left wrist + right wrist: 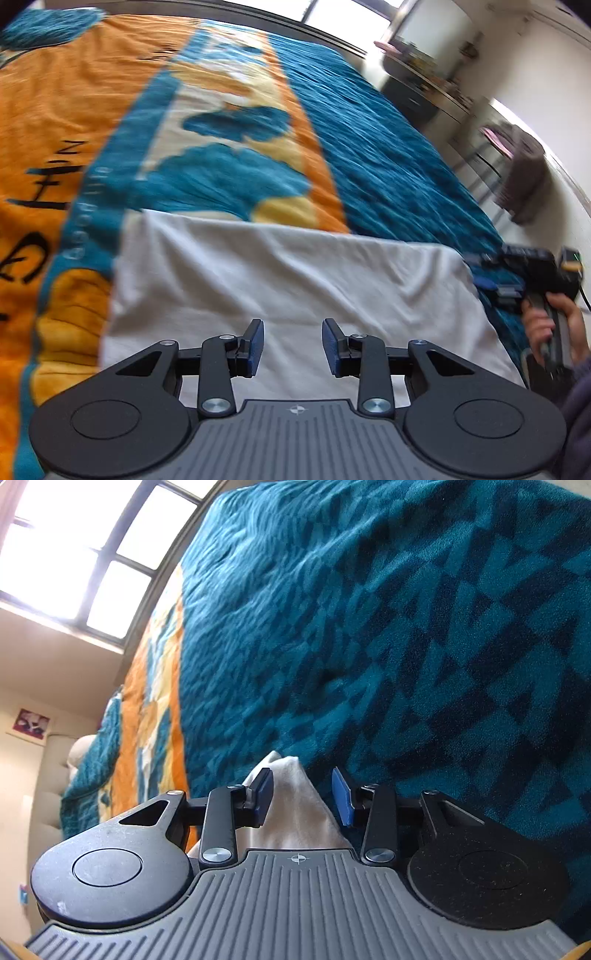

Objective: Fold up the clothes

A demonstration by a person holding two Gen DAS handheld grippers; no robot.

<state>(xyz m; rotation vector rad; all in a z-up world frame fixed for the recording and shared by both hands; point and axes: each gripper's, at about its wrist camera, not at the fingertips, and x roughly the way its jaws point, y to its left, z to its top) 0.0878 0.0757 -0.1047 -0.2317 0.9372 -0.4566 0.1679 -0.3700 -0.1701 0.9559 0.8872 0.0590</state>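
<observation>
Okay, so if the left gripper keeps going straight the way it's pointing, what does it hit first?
Most likely the white cloth spread on the blanket. The left gripper points down at it with open jaws and nothing in between, though the gap above the fabric is hard to judge.

Bright window [74, 554] behind bed; teal-orange blanket [332, 129]; cluttered shelf [424, 70], blurred; cream walls [55, 672].

Bed with a blanket and a white garment

A teal-and-orange blanket [369, 147] covers the bed; a white garment [295, 280] lies flat on it.
</observation>
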